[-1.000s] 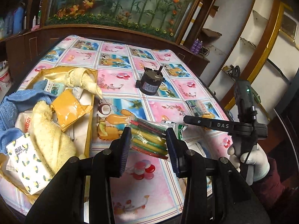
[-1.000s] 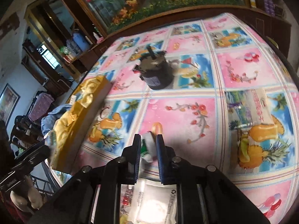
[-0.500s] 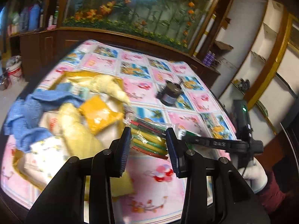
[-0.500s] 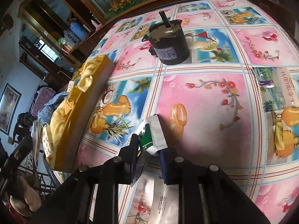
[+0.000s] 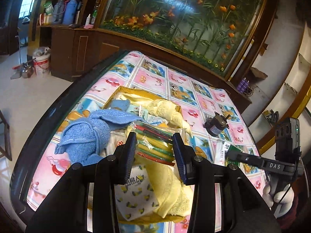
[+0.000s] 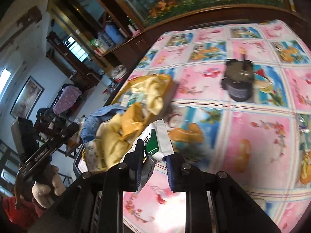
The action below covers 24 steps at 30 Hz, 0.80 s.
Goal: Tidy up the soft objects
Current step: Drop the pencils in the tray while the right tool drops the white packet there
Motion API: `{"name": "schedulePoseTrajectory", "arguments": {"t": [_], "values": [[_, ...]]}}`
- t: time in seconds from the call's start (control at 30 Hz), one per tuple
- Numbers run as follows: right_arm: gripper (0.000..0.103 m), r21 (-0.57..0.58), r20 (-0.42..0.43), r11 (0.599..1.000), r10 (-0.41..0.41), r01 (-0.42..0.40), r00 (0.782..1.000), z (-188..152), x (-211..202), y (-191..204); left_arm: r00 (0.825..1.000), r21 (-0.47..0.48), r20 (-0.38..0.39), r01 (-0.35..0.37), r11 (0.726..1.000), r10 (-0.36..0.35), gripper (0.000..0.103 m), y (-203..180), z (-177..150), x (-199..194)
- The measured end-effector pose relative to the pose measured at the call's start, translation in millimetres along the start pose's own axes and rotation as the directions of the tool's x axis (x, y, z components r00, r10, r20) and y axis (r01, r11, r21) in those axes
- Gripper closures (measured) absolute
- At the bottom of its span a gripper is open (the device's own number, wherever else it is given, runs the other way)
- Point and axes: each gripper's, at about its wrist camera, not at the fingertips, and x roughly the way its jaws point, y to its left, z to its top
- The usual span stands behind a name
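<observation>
My left gripper (image 5: 153, 151) is shut on a clear pack of coloured strips (image 5: 155, 141) and holds it above the yellow box (image 5: 147, 94). The box holds a blue towel (image 5: 87, 134), yellow towels (image 5: 169, 186), a lemon-print tissue pack (image 5: 136, 196) and small packets. My right gripper (image 6: 153, 167) is shut on a white and green packet (image 6: 155, 143), lifted above the table to the right of the box (image 6: 167, 77); it also shows in the left wrist view (image 5: 231, 153).
A dark cylindrical motor (image 5: 214, 125) stands on the fruit-print tablecloth (image 5: 155, 77), also in the right wrist view (image 6: 239, 81). A flat printed packet (image 6: 303, 124) lies at the table's right. A wooden cabinet and flower panel stand behind the table.
My left gripper has carried the strip pack leftward from the tablecloth to over the box. My right gripper has lifted the white and green packet off the table and moved toward the box.
</observation>
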Motion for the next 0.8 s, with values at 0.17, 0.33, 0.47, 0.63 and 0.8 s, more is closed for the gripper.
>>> {"name": "schedulePoseTrajectory", "arguments": {"t": [0.17,0.33,0.47,0.63,0.8], "values": [[0.083,-0.080,-0.037,0.997,0.006,-0.009,0.999,11.6,31.6,34.2,0.999,0.029,-0.022,-0.022,0.999,0.023,0.065,-1.8,18.3,17.0],[0.083,-0.142,-0.030,0.989,-0.049,0.044,0.998,26.8,56.6,54.2,0.998,0.084,-0.032,-0.059,0.995,0.062,0.065,-7.5,47.6,42.8],[0.083,-0.131,-0.034,0.988,-0.085,0.080,0.996,37.0,73.1,53.0,0.994,0.038,-0.103,-0.042,0.998,0.046,0.065,3.8,65.3,79.9],[0.083,-0.097,-0.053,0.990,-0.109,0.103,0.993,47.4,90.0,42.7,0.987,-0.002,-0.147,-0.064,0.998,0.064,0.065,16.3,72.6,113.6],[0.083,-0.080,-0.066,0.991,-0.111,0.105,0.992,53.7,100.2,37.6,0.984,-0.005,-0.166,-0.073,0.997,0.071,0.065,18.9,69.8,126.8]]}}
